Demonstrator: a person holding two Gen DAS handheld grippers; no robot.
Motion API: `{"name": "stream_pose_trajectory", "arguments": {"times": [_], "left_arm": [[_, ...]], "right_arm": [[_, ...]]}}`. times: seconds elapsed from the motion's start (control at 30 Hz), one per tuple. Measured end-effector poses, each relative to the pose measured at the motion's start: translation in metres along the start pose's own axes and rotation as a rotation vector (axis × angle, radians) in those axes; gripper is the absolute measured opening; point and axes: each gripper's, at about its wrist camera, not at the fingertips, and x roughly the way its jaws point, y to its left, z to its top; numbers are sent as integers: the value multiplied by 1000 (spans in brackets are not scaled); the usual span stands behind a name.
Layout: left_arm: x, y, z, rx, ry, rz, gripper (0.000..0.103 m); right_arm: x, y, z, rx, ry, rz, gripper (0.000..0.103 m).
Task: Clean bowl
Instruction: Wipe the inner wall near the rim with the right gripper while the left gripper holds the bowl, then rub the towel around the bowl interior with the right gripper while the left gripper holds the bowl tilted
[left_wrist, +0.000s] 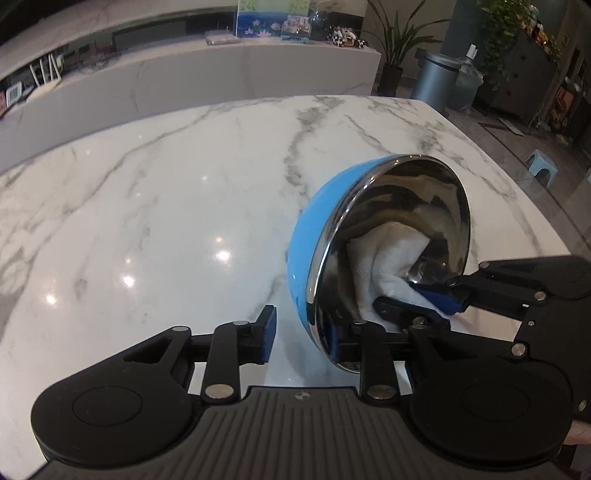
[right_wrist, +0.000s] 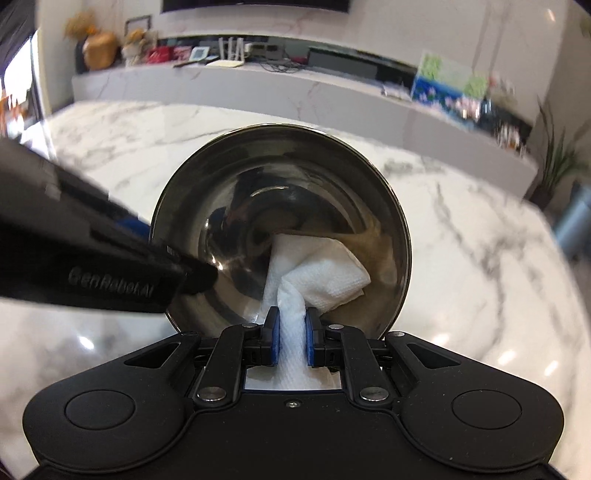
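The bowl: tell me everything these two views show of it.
The bowl has a glossy blue outside, a mirror-bright metal lining and a thin metal rim. It is tipped up on its side above the marble table, mouth toward the right gripper, whose jaws pinch a white paper towel lying inside. The left gripper straddles its lower rim; contact is unclear.

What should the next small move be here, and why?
Probably sweep the paper towel around the steel inside of the bowl. The right gripper already pinches the towel inside the tilted bowl, while the left gripper straddles its rim, one pad visibly clear of the blue wall.
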Motion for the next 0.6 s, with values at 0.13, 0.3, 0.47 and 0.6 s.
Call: {"name": "stream_pose_trajectory", "arguments": {"times": [0.13,0.3,0.47,0.6], "left_arm": [[3,7,1,-52,-1,-17,29],[5,7,2,-59,-5,-26,21],[6,2,4,-24,12,-19,18],[6,0,4,-6,20,-14,18]], "right_arm": [[2,-9,3,128,13,93,11],[2,-12,3,178,19,130,11],[-1,3,5,57,11,75,11],[-1,19,5,-78,-1,-6,11]]}}
